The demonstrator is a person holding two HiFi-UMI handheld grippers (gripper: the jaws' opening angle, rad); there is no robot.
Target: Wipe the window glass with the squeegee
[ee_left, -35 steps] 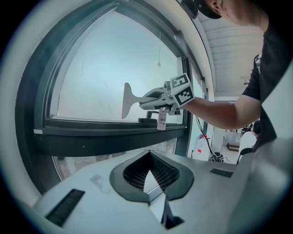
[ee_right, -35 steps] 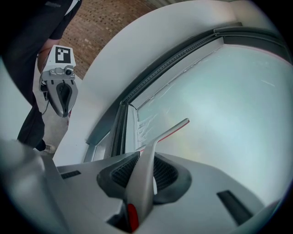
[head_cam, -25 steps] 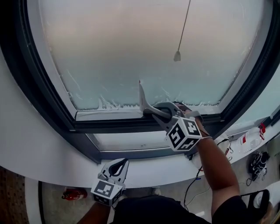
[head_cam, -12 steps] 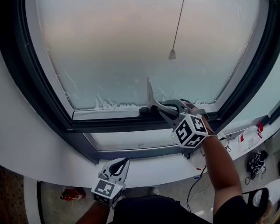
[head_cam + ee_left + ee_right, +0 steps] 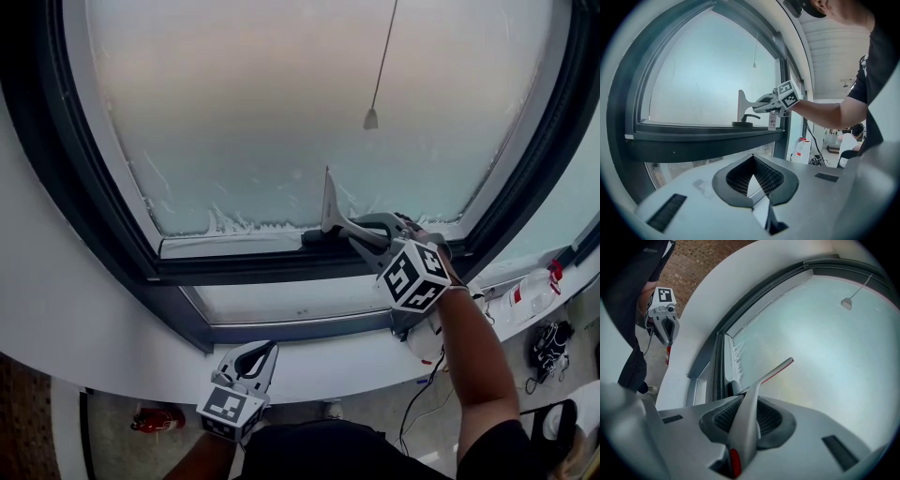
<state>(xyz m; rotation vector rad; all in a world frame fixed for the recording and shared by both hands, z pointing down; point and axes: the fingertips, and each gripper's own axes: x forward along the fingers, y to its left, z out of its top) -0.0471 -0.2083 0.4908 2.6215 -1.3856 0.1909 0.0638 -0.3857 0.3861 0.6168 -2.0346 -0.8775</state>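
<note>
Big window glass, frosted/hazy w/ streaky residue along bottom edge, set in dark frame; curved white wall below it, floor at the bottom of head view. R gripper is up at the lower-centre of the pane, just above the bottom rail, jaws clamped on the squeegee handle; R gripper view shows the grey handle w/ red end pinched between the pads. Squeegee blade stands upright, edge-on, at the glass low down; can't tell if it actually touches. L gripper hangs low by the person's body, well apart from the window, jaw tips together w/ nothing between them. White bottle w/ red cap at far right. Thin pull cord hangs in front of the pane, upper centre.
</note>
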